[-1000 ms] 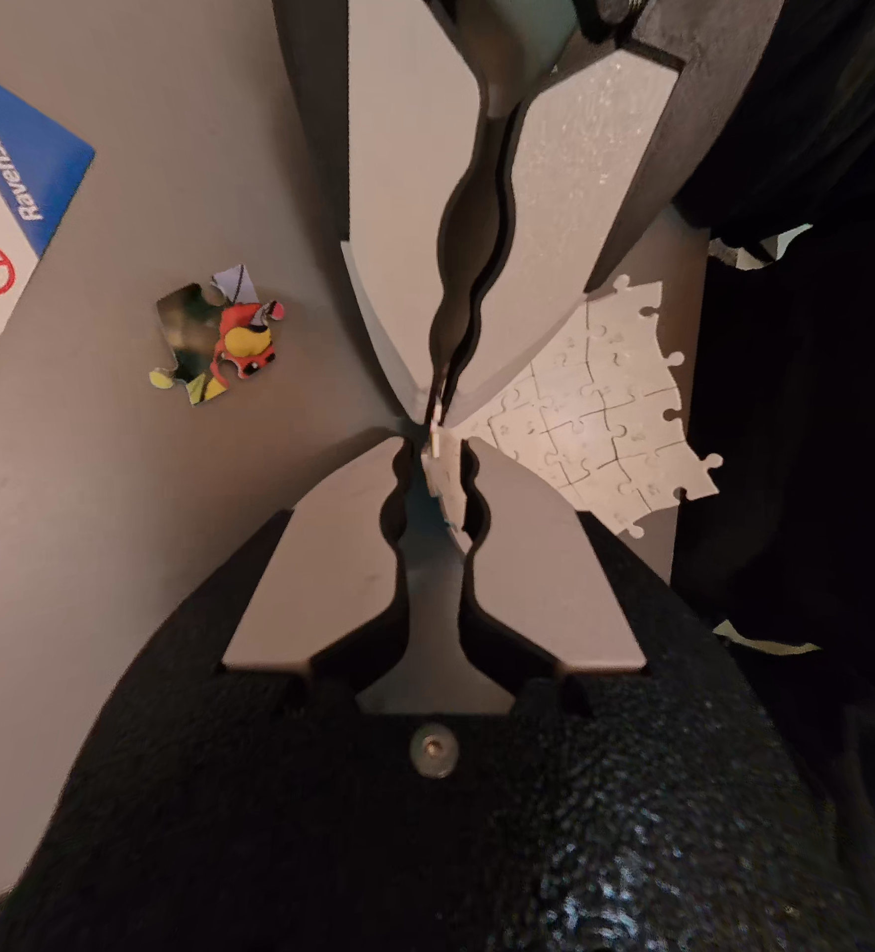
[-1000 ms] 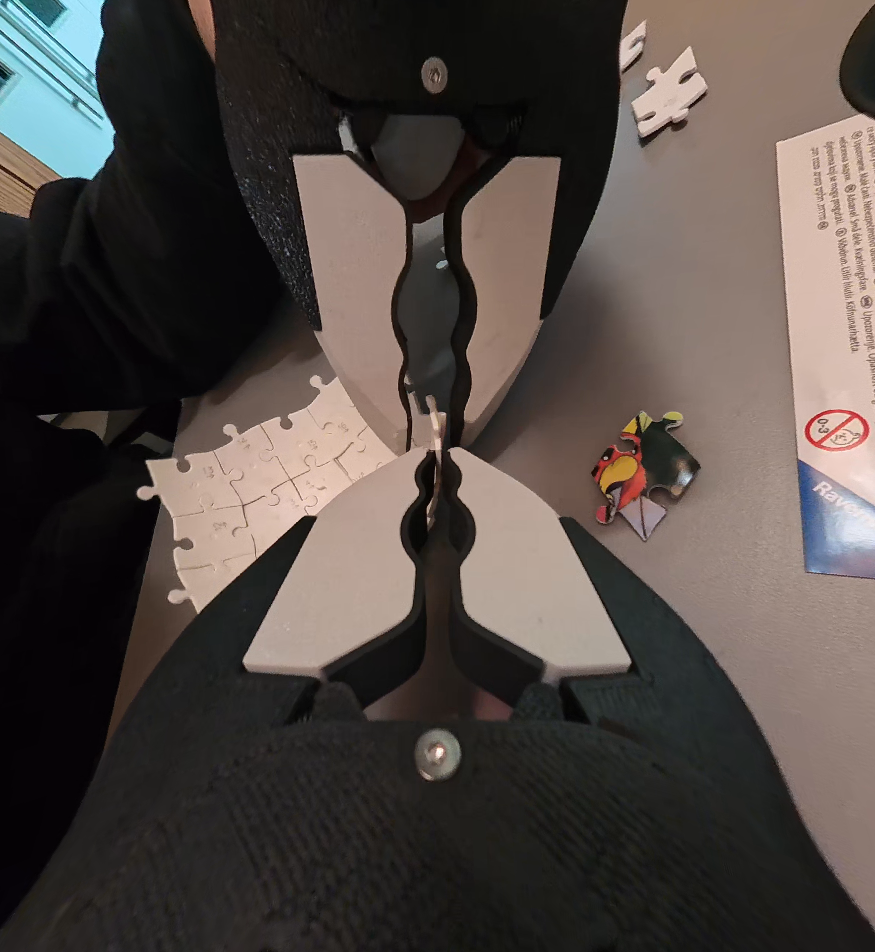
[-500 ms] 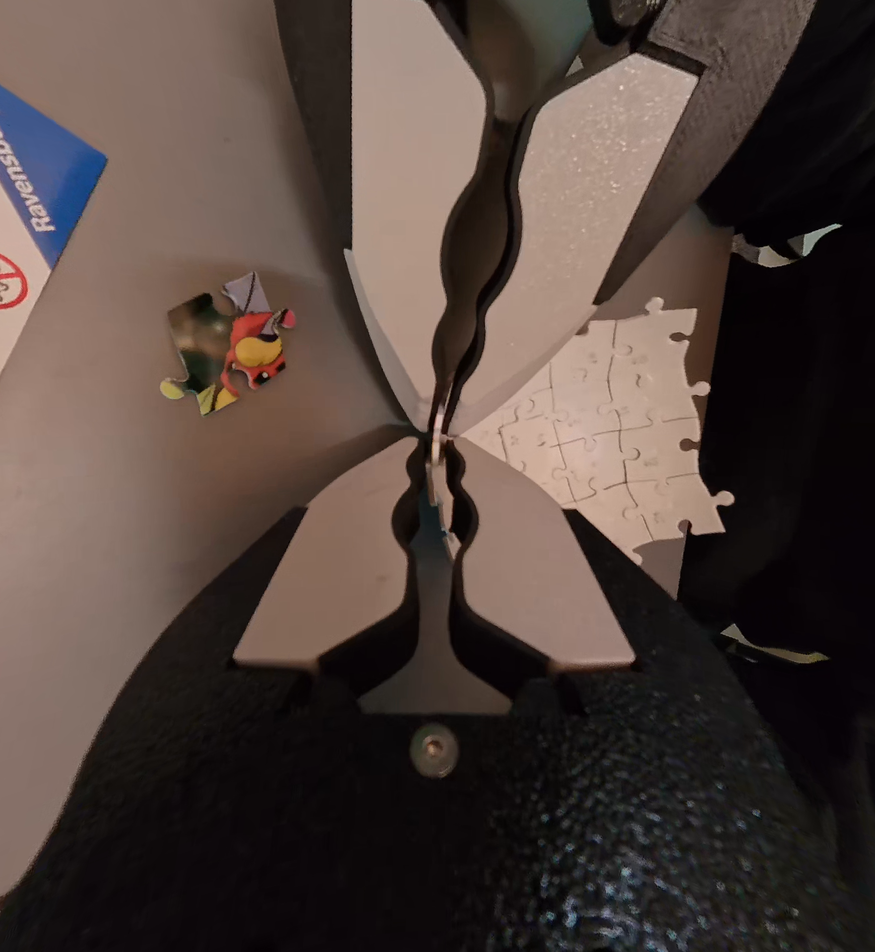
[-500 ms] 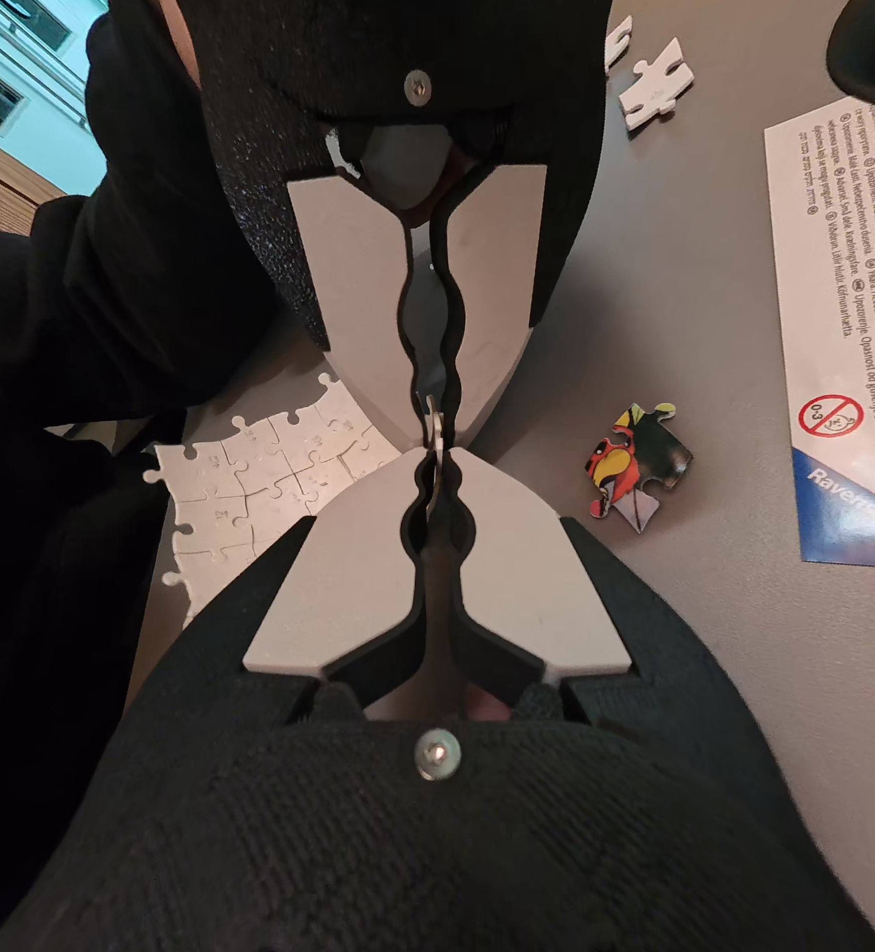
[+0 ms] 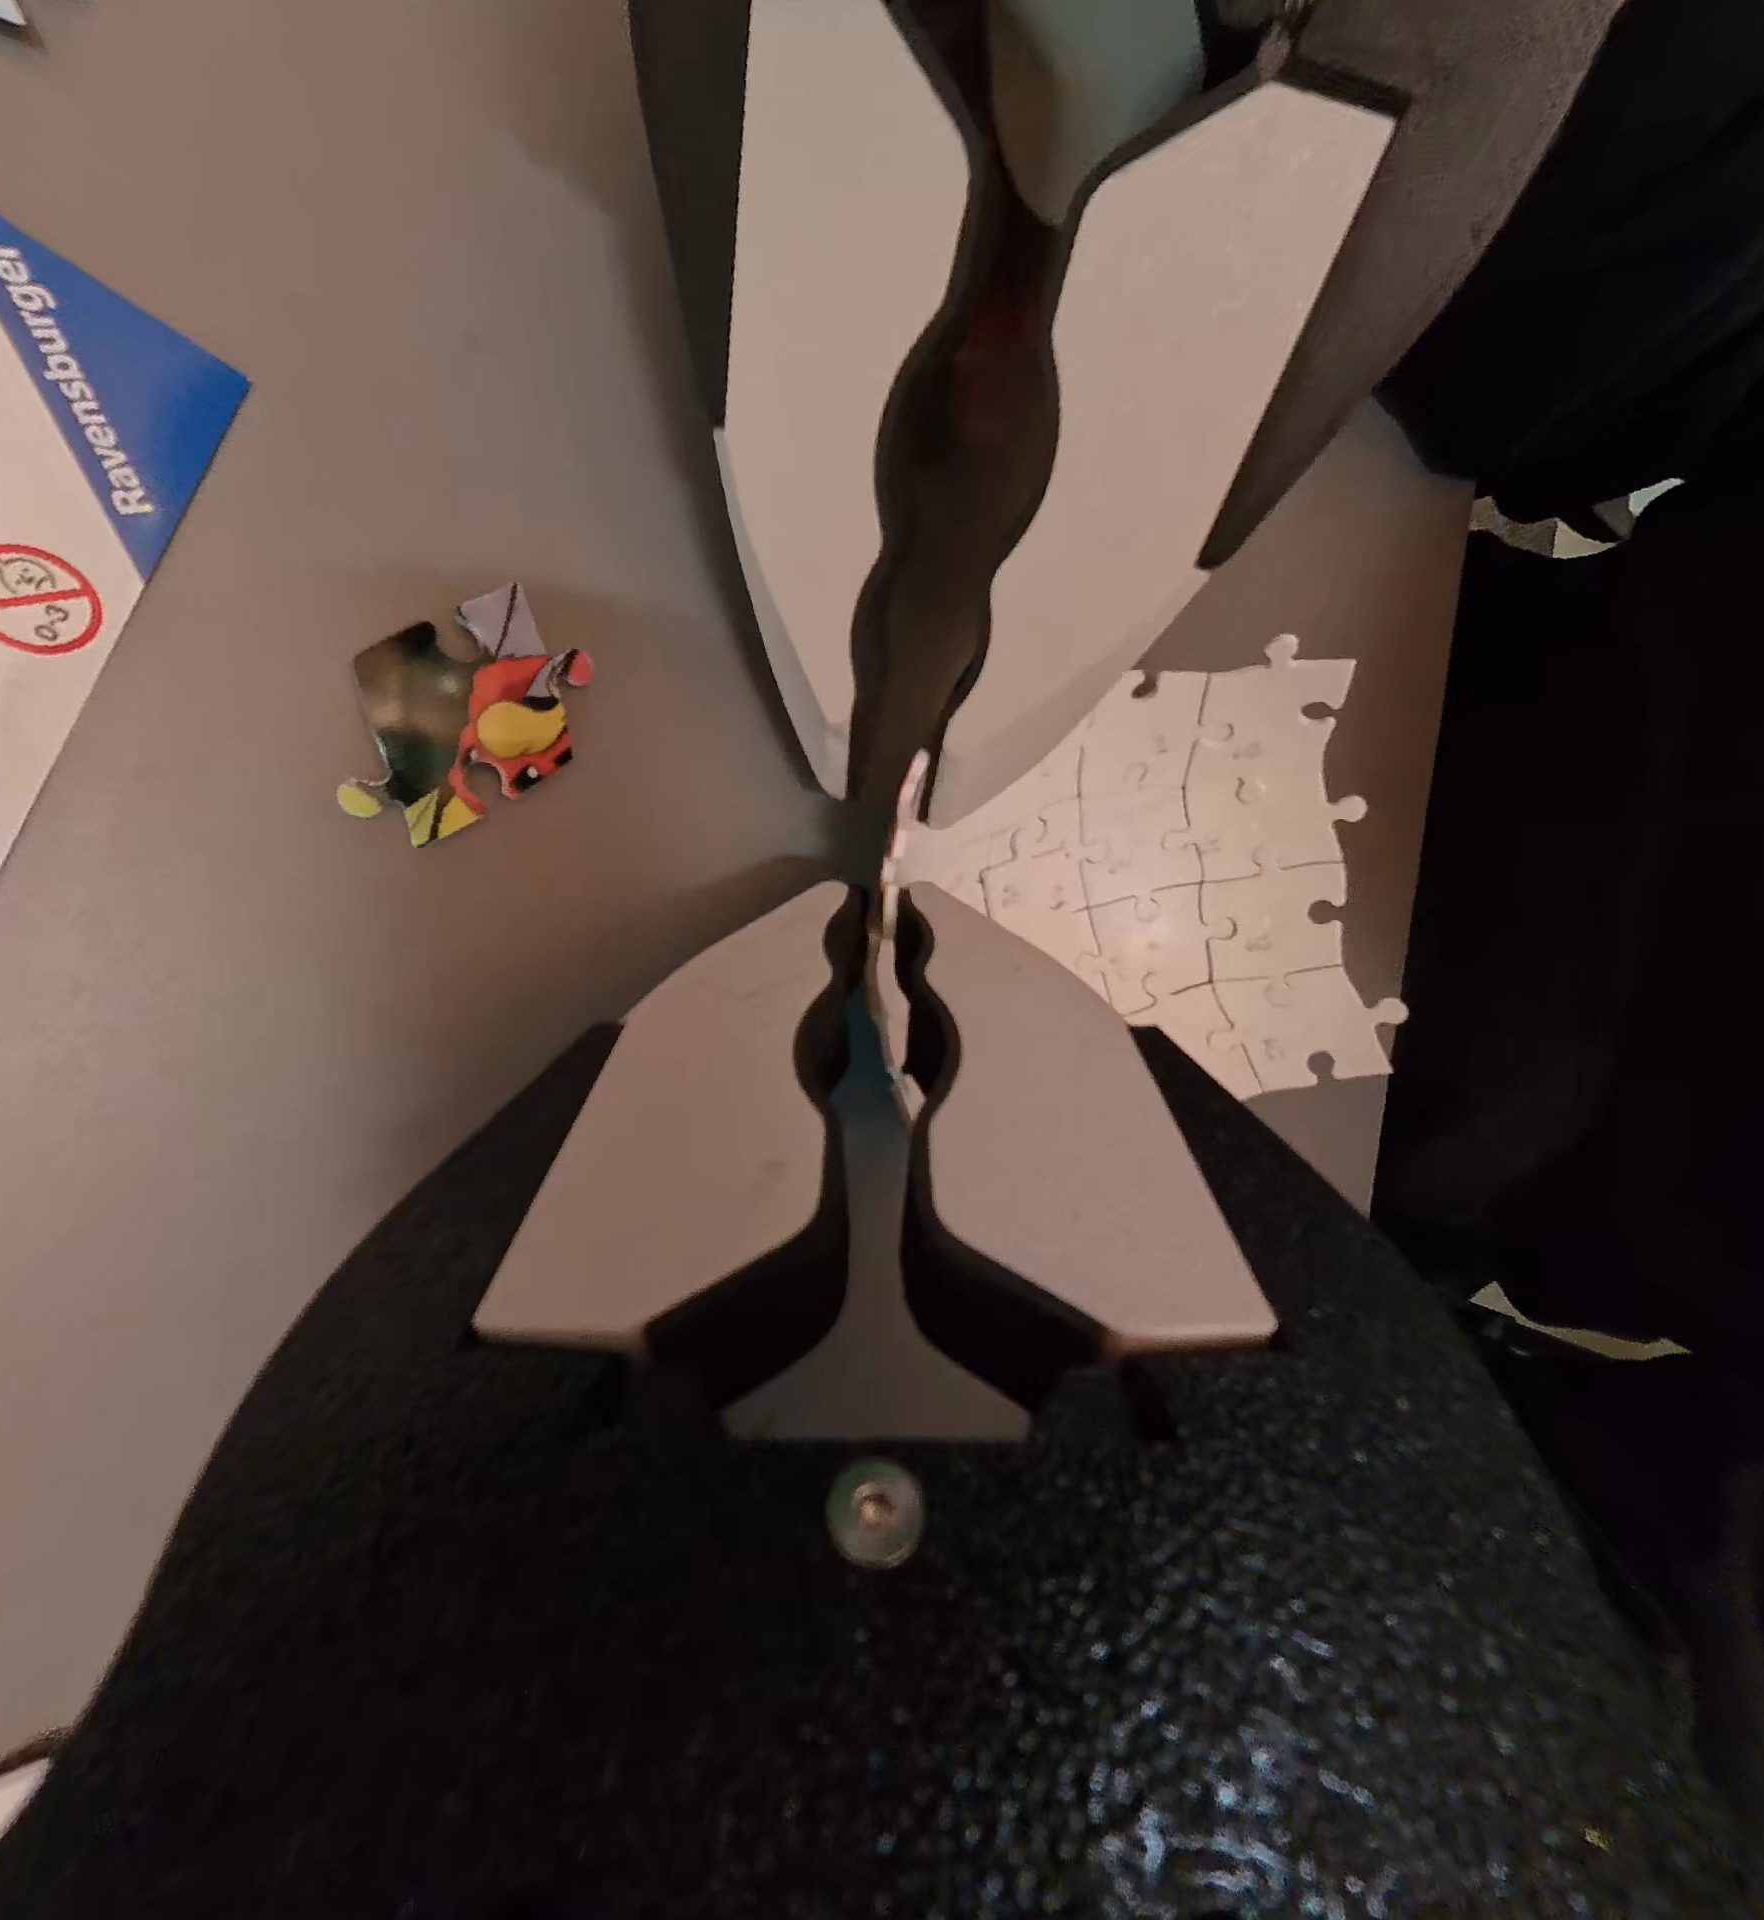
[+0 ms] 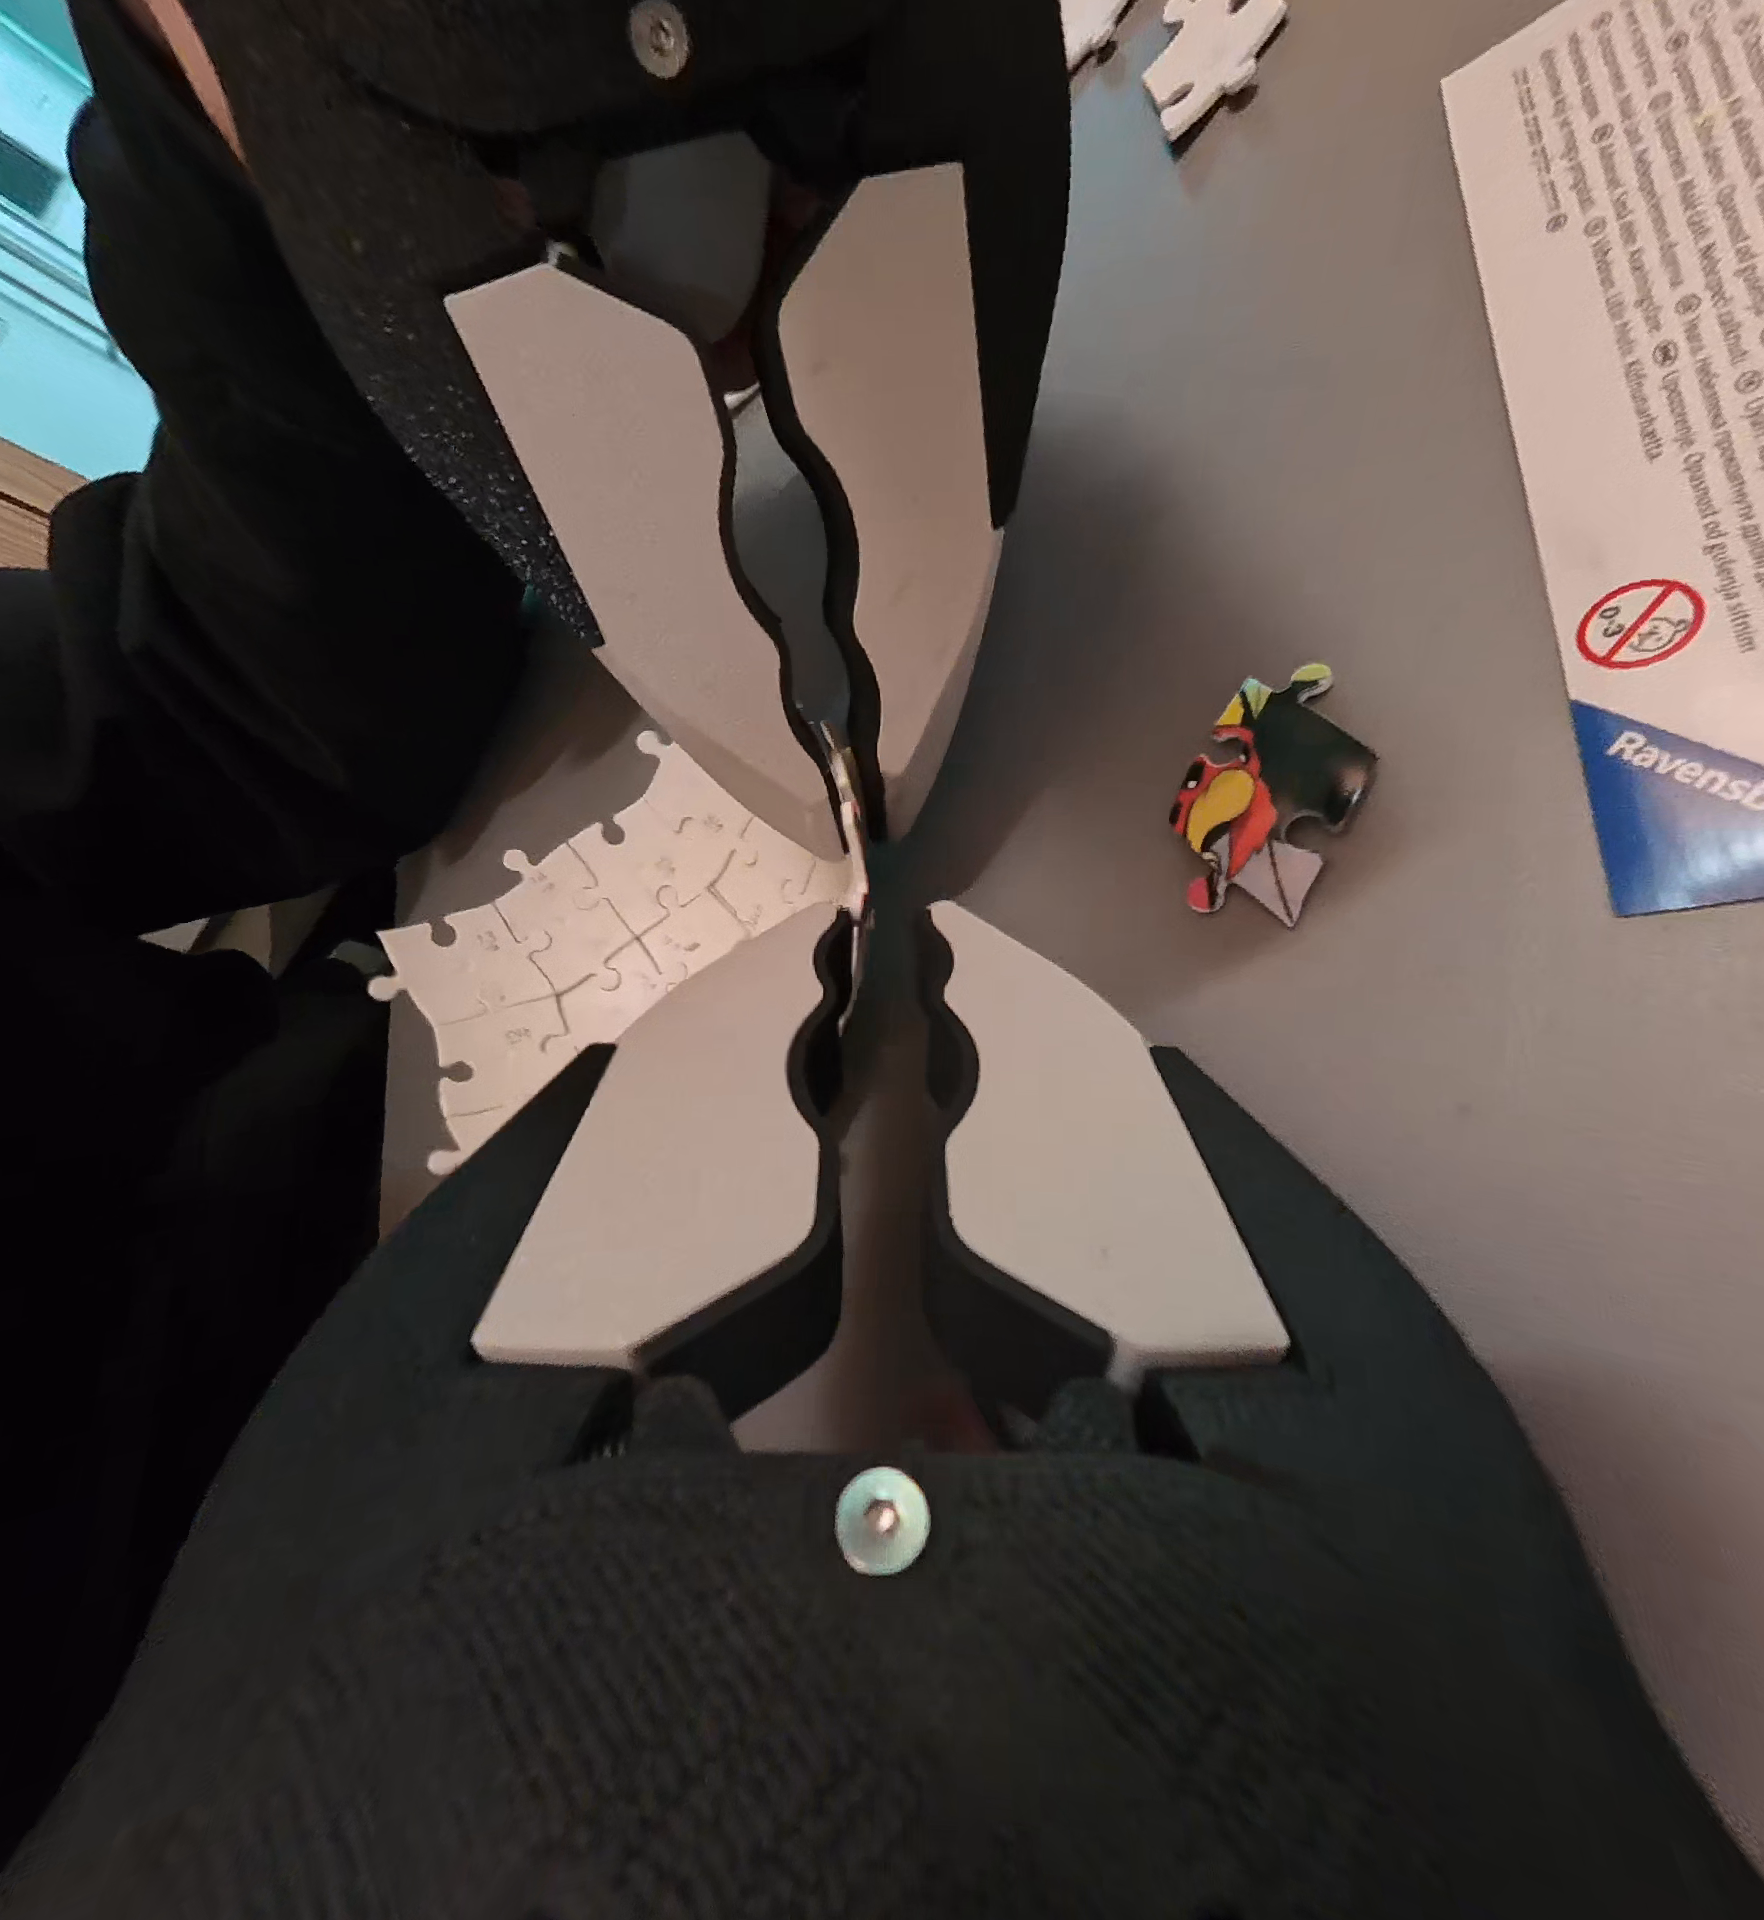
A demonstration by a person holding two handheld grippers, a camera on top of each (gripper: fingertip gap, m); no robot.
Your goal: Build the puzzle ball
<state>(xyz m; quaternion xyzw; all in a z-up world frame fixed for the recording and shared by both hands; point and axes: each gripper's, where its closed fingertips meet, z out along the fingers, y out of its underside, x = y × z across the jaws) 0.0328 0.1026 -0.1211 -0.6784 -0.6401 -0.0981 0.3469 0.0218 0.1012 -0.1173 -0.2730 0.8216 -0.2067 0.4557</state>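
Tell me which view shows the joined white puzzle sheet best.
Left wrist view: the flat sheet of interlocked white puzzle pieces shows more pieces and its knobbed outer edge. Right wrist view shows a smaller wedge, cut off by the hand-held gripper fingers.

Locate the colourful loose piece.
The colourful piece lies picture-up on the table, alone, between the leaflet and the claws; right of them in the right wrist view.
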